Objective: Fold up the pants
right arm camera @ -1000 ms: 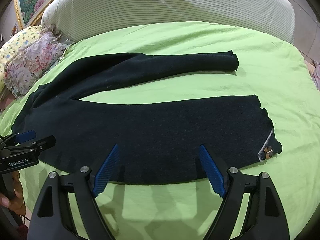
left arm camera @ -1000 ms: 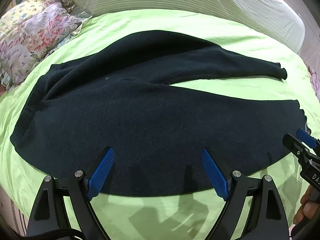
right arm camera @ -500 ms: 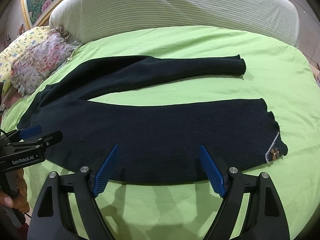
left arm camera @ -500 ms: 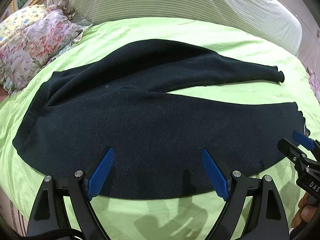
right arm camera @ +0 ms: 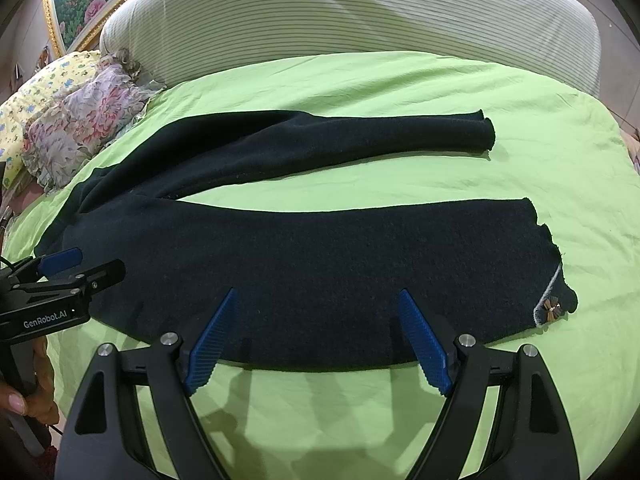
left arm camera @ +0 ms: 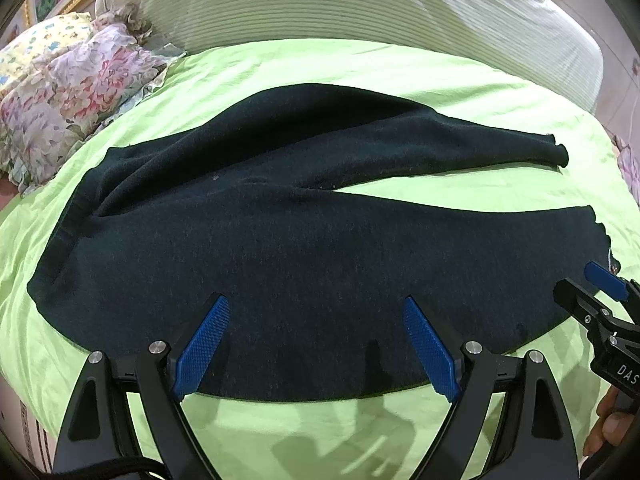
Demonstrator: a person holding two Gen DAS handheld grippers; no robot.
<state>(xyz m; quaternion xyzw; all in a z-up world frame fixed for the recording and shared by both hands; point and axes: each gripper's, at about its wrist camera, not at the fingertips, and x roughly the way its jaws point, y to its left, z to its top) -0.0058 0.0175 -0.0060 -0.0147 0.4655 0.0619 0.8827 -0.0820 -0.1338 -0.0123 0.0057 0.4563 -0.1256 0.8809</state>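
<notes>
Pants [right arm camera: 320, 264] lie flat across the bed [right arm camera: 400, 88], legs parted, near leg along the near edge, ready for a lengthwise fold. Left gripper [left arm camera: 316, 344] and right gripper [right arm camera: 320, 340] hover over that leg, both wide open, empty.

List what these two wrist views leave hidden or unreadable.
- Left wrist view: the right gripper is cut off by the frame edge, its label unreadable.
- Right wrist view: the ornament on the pants hem is too small to identify.
- Both views: the pants' underside is hidden against the green sheet.
</notes>
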